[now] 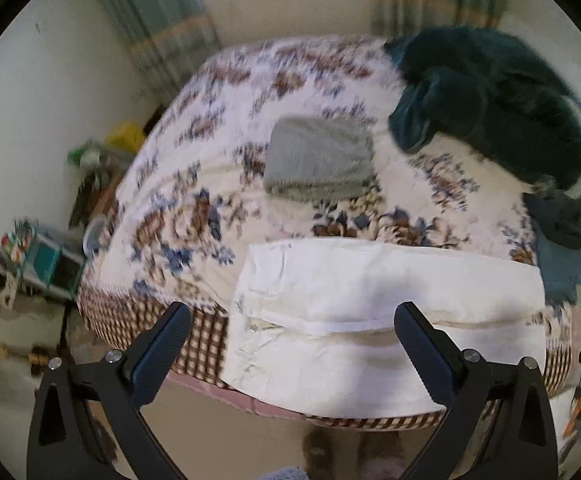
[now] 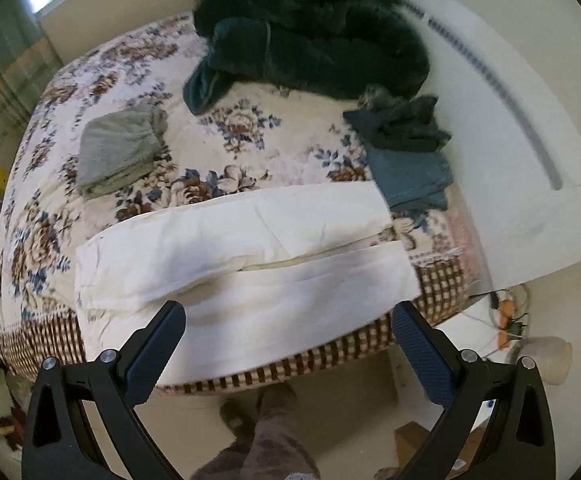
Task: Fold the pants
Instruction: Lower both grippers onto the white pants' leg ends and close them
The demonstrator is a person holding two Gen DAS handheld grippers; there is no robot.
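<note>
Lying flat at near edge of bed: white pants, draped partly over bed edge. Left gripper spread, nothing held. Right gripper spread, nothing held. Cloth judged light, limp, easily creased; outer ends judged best gripped.

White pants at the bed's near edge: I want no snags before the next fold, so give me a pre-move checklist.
1. Left gripper open, holding nothing: ok.
2. Right gripper open, holding nothing: ok.
3. White pants lie flat and already folded lengthwise: ok.
4. Nothing rests on the pants; gray folded cloth and blue folded garment lie apart: ok.
5. Pants fully on the bed: not ok, the near part hangs over the edge.
6. Seams and waistband aligned: cannot tell, frames are blurred.
</note>
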